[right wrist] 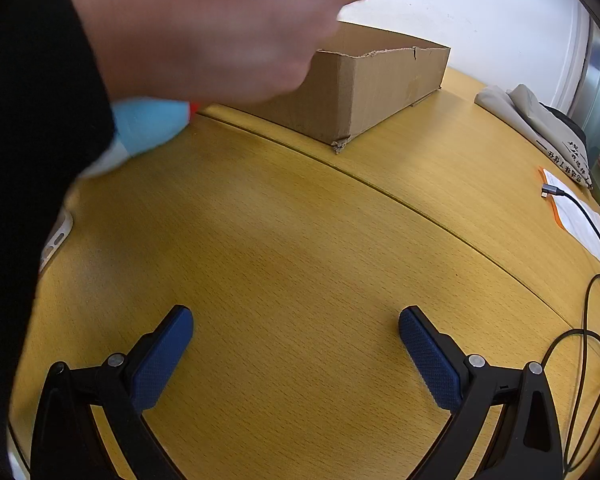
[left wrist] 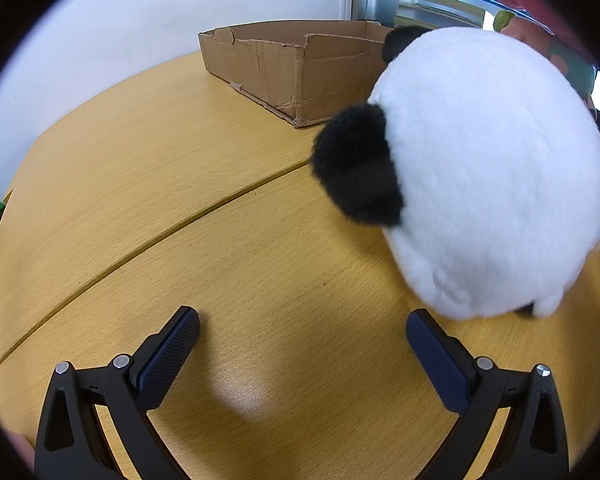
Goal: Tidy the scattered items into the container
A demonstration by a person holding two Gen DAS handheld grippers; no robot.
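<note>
A round white plush toy (left wrist: 488,172) with black ears sits on the wooden table (left wrist: 180,184), just ahead and to the right of my left gripper (left wrist: 302,320). That gripper is open, and its right fingertip is close to the toy's lower edge. A torn cardboard box (left wrist: 296,68) stands at the back of the table. In the right wrist view the same box (right wrist: 364,92) is ahead, and my right gripper (right wrist: 296,320) is open over bare wood. A person's hand (right wrist: 204,28) with a light blue object (right wrist: 148,126) under it fills the upper left.
A dark sleeve (right wrist: 24,160) covers the left side of the right wrist view. Folded grey fabric (right wrist: 536,124), a paper sheet (right wrist: 580,216) and black cables (right wrist: 592,320) lie on the table's right side. A white object (right wrist: 58,236) lies at the left edge.
</note>
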